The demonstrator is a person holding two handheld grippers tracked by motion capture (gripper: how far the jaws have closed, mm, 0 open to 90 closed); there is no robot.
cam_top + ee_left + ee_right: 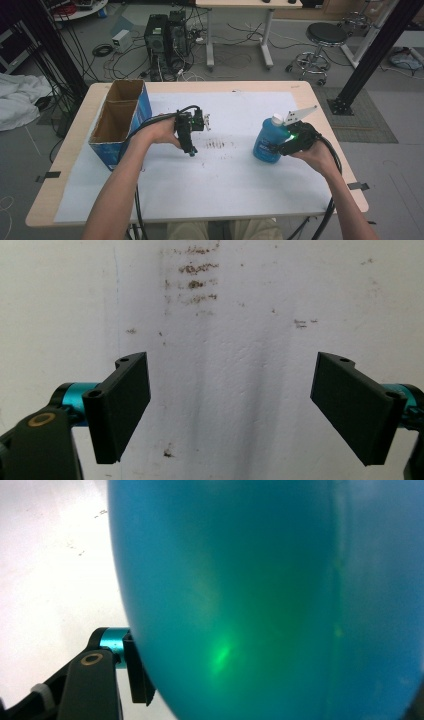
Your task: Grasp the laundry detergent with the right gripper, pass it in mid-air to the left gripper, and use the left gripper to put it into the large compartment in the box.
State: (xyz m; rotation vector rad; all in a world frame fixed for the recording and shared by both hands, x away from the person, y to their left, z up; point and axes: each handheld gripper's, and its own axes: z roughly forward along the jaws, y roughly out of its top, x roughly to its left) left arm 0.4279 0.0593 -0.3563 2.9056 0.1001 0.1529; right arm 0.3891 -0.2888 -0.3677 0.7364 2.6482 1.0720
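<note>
1. You're gripping the blue bottle (268, 140) with the right gripper (286, 144). Its jaws are clamped on the bottle's body from the side, low enough that the white cap (276, 119) is staying clear.
2. The bottle is sitting upright at the right side of the white sheet (220, 175), base apparently on the sheet; can't confirm contact from the high view. A side grip like this is keeping it vertical, so judging by that, you're either lifting it or just steadying it.
3. In the right gripper view the bottle (280, 595) is pressing right against one jaw pad at lower left. Green glow on it looks like the gripper's own light reflecting.
4. You're holding the left gripper (190, 145) over the middle of the sheet, pointing down, jaws spread wide with nothing between them. It's hovering over the dark smudges (217, 145), well apart from the bottle.
5. In the left gripper view (232, 405) you're looking straight at bare sheet and smudges (192, 282), so that hand looks parked or waiting.
6. The cardboard box (120, 122) is standing open at the table's left edge, just beside your left forearm; likely a drop spot, but that's a guess.
7. Writing: the bottle's label is showing some pale print, too small to read. Box side is blue, no legible text.
</note>
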